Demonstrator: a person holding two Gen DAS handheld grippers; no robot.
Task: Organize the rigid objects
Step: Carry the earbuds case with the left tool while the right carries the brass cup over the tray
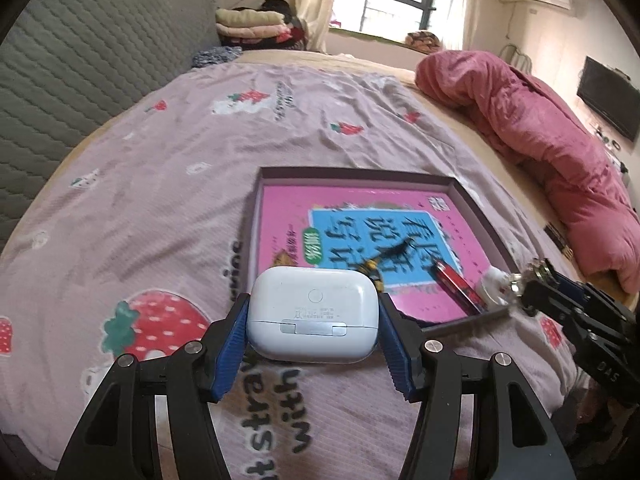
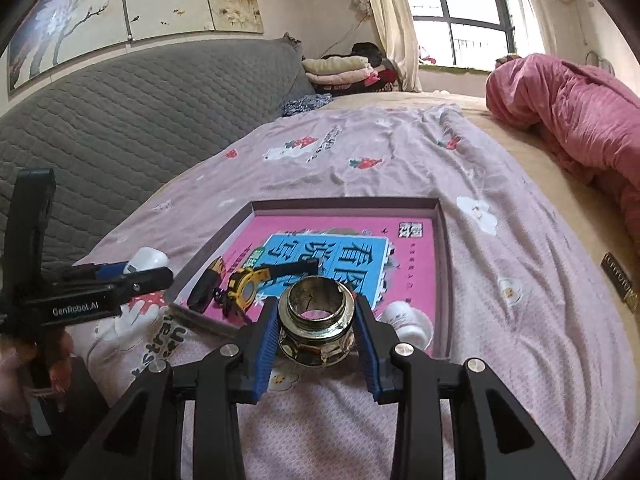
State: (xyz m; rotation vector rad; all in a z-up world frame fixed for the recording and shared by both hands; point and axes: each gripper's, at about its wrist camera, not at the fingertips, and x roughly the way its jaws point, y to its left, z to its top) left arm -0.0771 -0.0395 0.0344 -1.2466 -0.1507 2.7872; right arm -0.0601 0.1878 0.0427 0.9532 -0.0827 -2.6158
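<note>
Both my grippers are loaded and hanging over the near edge of the tray.

My left gripper (image 1: 314, 320) clamps a white earbud case (image 1: 313, 312) across its smooth, rounded ends, and my right gripper (image 2: 316, 330) pinches a metal threaded ring (image 2: 316, 320) by its sides. Either could, I judge, slip or twist out if I tilt too far, the case for its slick curves, the ring for its narrow hold. Just ahead of both sets of jaws lies the shallow tray (image 2: 440, 248) on the bedspread (image 2: 520, 320), lined with a pink book (image 2: 412, 248). A watch (image 2: 248, 284), a red pen (image 1: 460, 284) and a small white bottle (image 2: 408, 322) crowd its near end, so a careless drop could knock them about.
</note>
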